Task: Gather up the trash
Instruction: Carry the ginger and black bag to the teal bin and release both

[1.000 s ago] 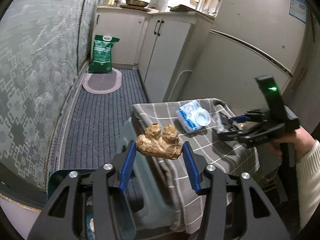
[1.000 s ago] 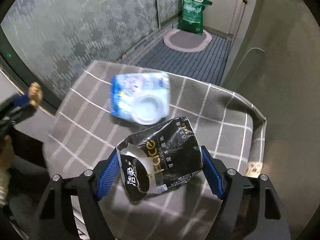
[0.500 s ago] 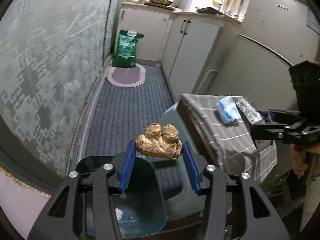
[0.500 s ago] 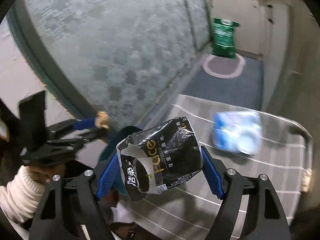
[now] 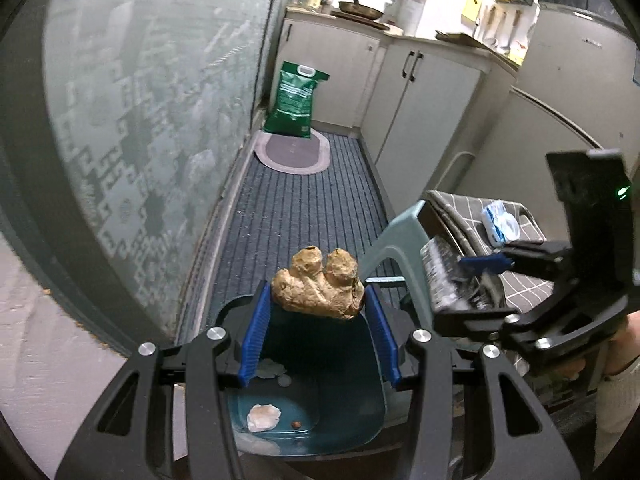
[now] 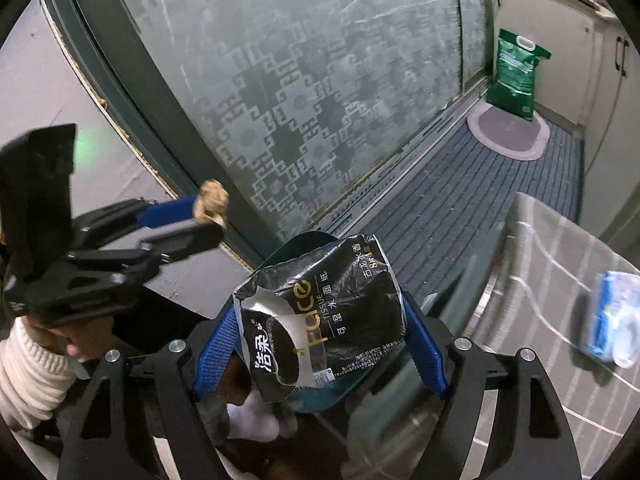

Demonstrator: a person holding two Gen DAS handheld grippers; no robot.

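My left gripper [image 5: 318, 308] is shut on a knobbly brown ginger root [image 5: 318, 289] and holds it above a dark teal trash bin [image 5: 340, 412] on the floor. The bin holds a pale scrap [image 5: 263, 417] and small bits. My right gripper [image 6: 320, 320] is shut on a crumpled black tissue packet [image 6: 324, 316] and holds it over the same bin [image 6: 304, 242]. The right gripper shows at the right of the left wrist view [image 5: 480, 276]; the left gripper with the ginger shows at the left of the right wrist view [image 6: 208, 210].
A stool draped in grey checked cloth [image 5: 516, 276] stands right of the bin, with a blue-white wipes pack [image 5: 500, 226] on it, also in the right wrist view [image 6: 616, 324]. A frosted patterned glass door [image 6: 320, 80] runs along the left. Cabinets, a green bag [image 5: 298, 98] and an oval mat [image 5: 294, 152] lie beyond.
Both grippers have swung away from the stool to the bin. The ginger now hangs over the bin opening, and the black packet has come in over the bin from the right.
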